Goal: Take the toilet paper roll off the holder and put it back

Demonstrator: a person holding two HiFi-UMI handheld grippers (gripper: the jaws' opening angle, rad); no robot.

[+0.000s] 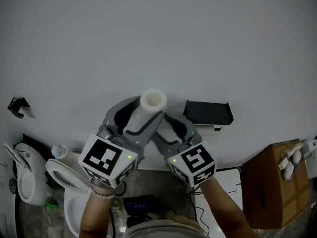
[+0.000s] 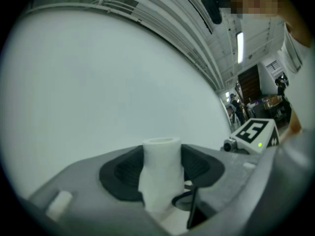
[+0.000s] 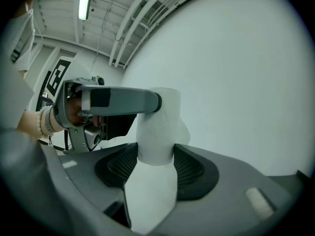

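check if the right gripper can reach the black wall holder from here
Likely yes: the holder sits on the wall just beside the right gripper, nothing between them. Both it and the left gripper are shut on the toilet paper roll, which would come along.

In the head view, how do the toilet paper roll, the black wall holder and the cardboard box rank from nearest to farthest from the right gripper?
1. toilet paper roll: clamped between the jaws of the right gripper.
2. black wall holder: mounted just to the gripper's right.
3. cardboard box: far right, low down.
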